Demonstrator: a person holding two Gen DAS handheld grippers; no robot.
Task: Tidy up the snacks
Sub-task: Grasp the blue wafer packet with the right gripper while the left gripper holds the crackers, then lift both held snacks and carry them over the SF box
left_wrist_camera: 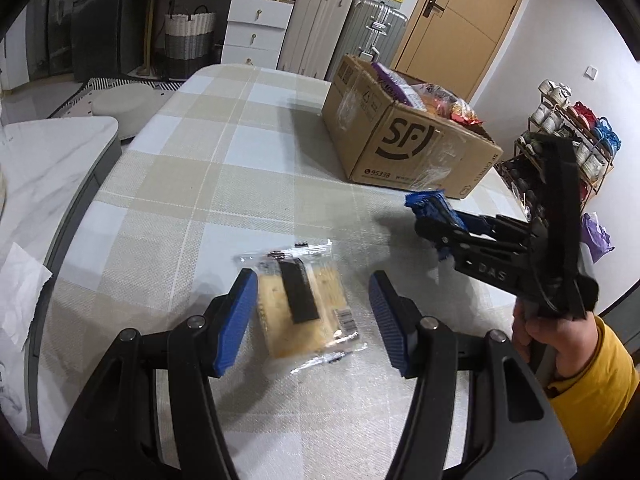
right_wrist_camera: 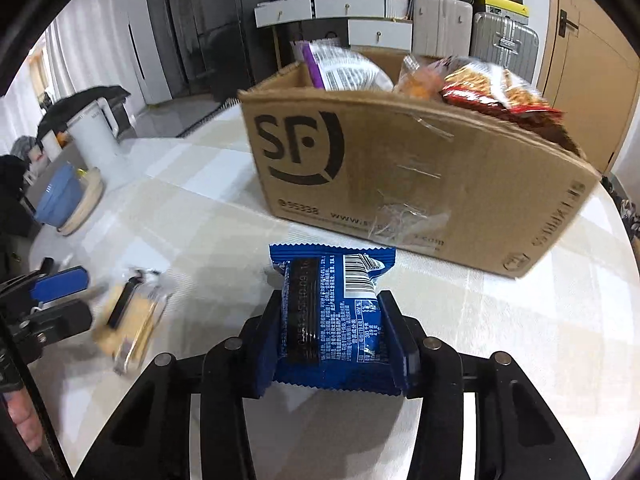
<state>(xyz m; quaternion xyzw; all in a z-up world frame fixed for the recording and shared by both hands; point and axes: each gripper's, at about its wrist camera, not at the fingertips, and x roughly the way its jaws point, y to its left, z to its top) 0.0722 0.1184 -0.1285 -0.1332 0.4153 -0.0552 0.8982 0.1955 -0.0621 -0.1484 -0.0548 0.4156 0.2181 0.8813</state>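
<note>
Two grippers worked over a round table (left_wrist_camera: 192, 168) covered in a beige and white checked cloth. The right gripper (right_wrist_camera: 334, 330) was clenched on one blue snack packet (right_wrist_camera: 332, 316), its two blue pads pressed against the packet's left and right sides, barcode and small print facing up. The packet was held just above the cloth, close in front of the cardboard box (right_wrist_camera: 400, 168). From the left wrist camera the same packet (left_wrist_camera: 430, 206) showed as a blue wad at the tip of the right gripper (left_wrist_camera: 434, 224), whose handle was held by a hand (left_wrist_camera: 556, 340) in a yellow sleeve.

The left gripper (left_wrist_camera: 314, 316) hung with its jaws apart, grasping nothing. Between its two blue pads, touching neither, one clear-wrapped cracker pack (left_wrist_camera: 304, 304) with a dark strip on top lay flat on the cloth. From the right wrist camera that pack (right_wrist_camera: 130, 316) appeared blurred, just beside the left gripper's blue finger (right_wrist_camera: 60, 282).

One open box printed with "SF" stood on the far side of the table (left_wrist_camera: 404, 136). At least three snack bags stuck out of it: a purple and white one (right_wrist_camera: 340, 66), an orange one (right_wrist_camera: 416, 78) and a red one (right_wrist_camera: 496, 88).
</note>
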